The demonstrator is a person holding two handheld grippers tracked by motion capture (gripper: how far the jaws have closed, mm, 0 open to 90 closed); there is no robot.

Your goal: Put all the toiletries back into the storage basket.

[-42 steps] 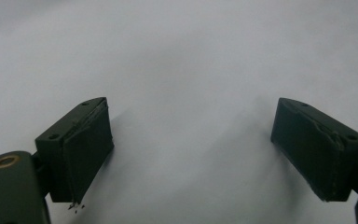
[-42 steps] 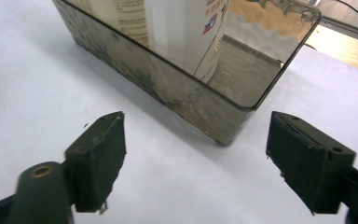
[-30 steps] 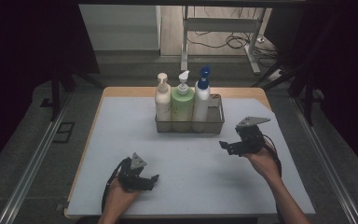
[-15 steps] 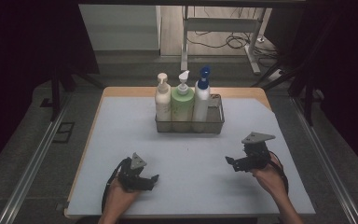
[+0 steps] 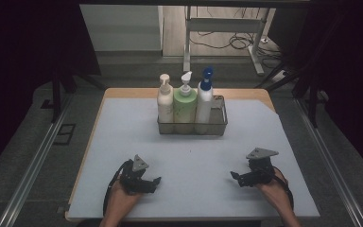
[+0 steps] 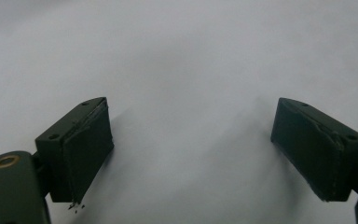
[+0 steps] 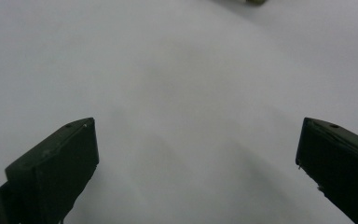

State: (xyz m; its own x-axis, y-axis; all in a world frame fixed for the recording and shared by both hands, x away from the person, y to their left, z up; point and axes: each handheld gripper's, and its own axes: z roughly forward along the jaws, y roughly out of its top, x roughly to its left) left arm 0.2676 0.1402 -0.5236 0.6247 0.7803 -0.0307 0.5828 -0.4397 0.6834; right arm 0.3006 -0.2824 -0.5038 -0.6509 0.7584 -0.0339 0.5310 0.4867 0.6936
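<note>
Both grippers sit low at the near edge of the table, resting on its pale sheet. The left gripper is at the near left with its jaws spread wide and nothing but bare sheet between them; its own view shows the two black pads far apart over the plain surface. The right gripper is at the near right, jaws likewise spread wide and empty, with the grey plate on top.

Well apart from both, toward the far middle of the table, stands a wire basket. In it, upright in a row: a cream pump bottle at the left, a green pump bottle in the middle, a white bottle with a blue pump at the right, touching side by side. Any writing on their labels is too small to read.
</note>
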